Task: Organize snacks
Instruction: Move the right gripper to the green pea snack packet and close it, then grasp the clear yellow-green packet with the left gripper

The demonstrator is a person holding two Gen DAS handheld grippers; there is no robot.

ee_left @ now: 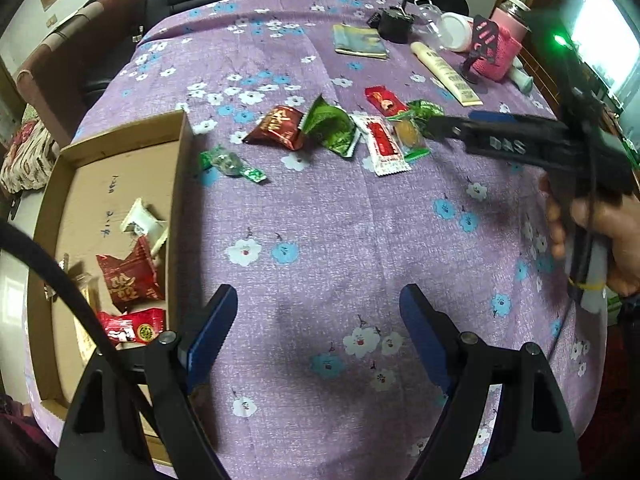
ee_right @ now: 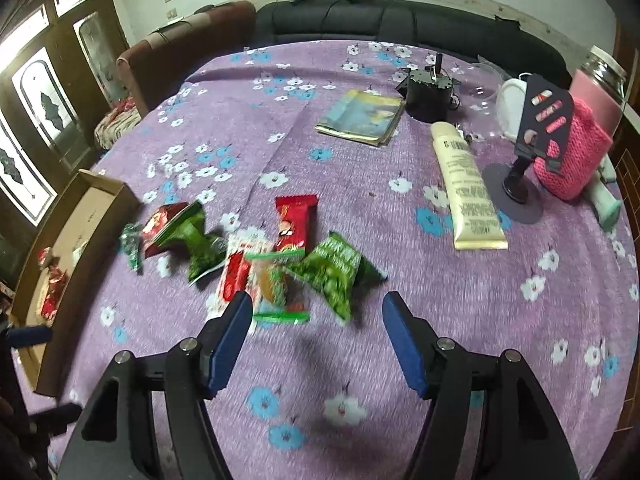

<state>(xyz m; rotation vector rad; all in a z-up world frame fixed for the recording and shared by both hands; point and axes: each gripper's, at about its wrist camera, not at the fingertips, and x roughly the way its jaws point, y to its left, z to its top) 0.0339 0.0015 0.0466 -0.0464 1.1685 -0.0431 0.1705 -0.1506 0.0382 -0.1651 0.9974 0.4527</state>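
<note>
Loose snacks lie in a ragged row on the purple flower-printed cloth covering the worktop: a dark red foil packet, a crumpled green foil packet, a white sachet with a red panel, a clear wrapper holding an orange sweet, a second green pea-print packet, a flat red wrapper and a small green twisted sweet. More red packets and a white wrapped piece sit inside the shallow brown cardboard tray at the worktop's left edge. The left tool hangs wide open over bare cloth, holding nothing. The right tool, also spread wide and empty, hovers just short of the orange sweet and green packet.
</note>
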